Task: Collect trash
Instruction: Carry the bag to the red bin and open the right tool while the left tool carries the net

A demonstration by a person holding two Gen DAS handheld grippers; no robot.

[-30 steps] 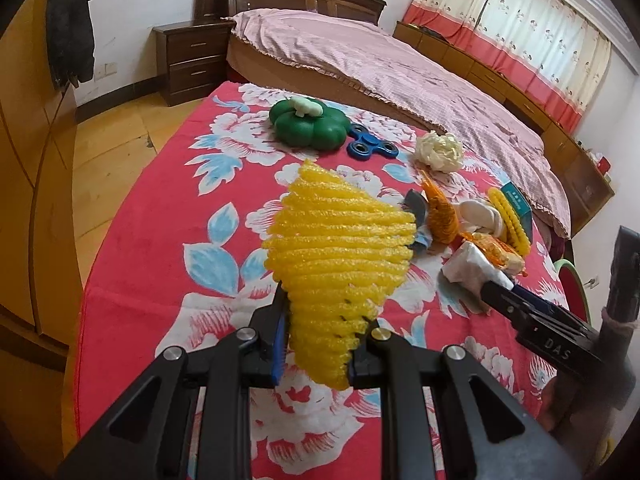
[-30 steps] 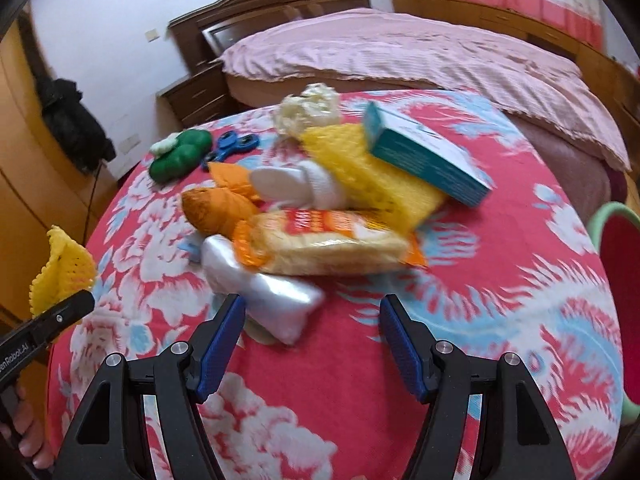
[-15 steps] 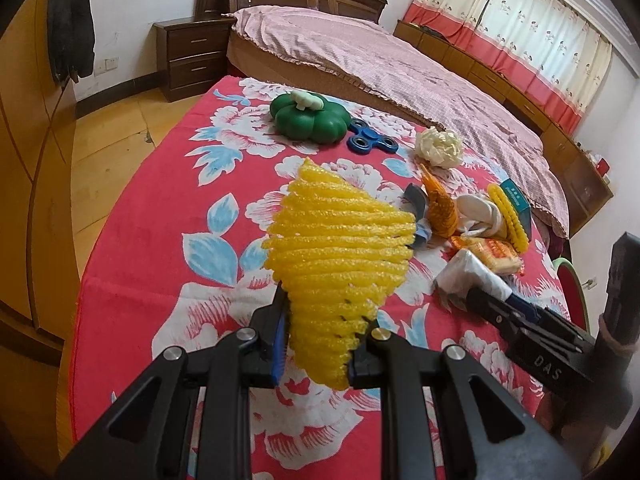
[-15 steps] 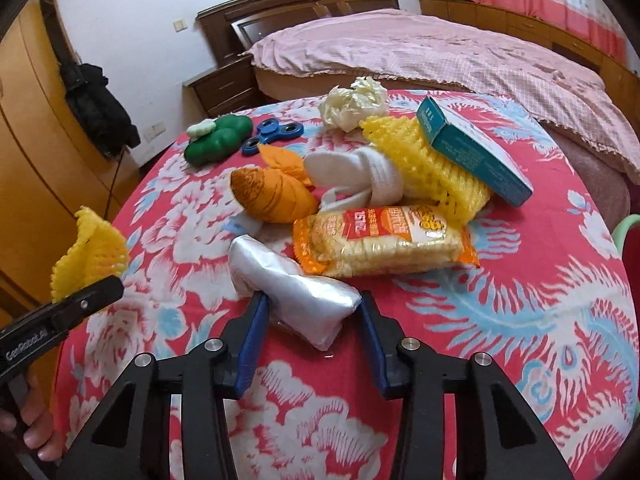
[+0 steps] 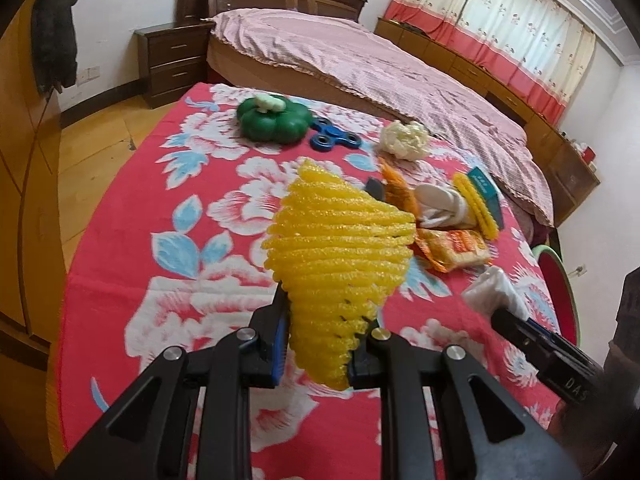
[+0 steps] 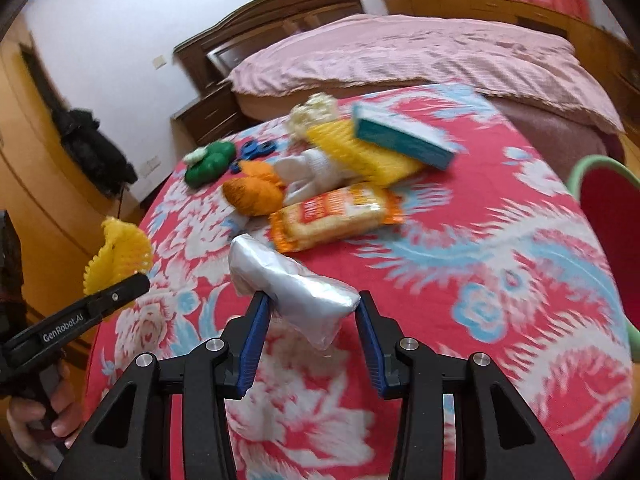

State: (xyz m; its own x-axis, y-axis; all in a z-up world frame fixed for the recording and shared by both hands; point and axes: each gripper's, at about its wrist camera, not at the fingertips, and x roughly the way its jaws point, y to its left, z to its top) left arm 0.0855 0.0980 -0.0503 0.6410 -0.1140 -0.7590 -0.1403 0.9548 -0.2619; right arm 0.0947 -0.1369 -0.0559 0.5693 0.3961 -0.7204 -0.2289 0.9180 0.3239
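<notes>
To clear both from the table, the left gripper (image 5: 322,340) clamps a yellow foam fruit net (image 5: 340,256), while the right gripper (image 6: 310,330) clamps a crumpled silver foil wrapper (image 6: 288,284).

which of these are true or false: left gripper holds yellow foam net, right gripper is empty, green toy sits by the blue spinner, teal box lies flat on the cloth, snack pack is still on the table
1. The left gripper holds a yellow foam net. True.
2. The right gripper is empty. False: it is shut on a silver wrapper, held above the table.
3. The green toy sits beside the blue spinner. True.
4. The teal box lies flat on the cloth. False: it rests tilted on a second yellow net.
5. The snack pack is on the table. True.
</notes>
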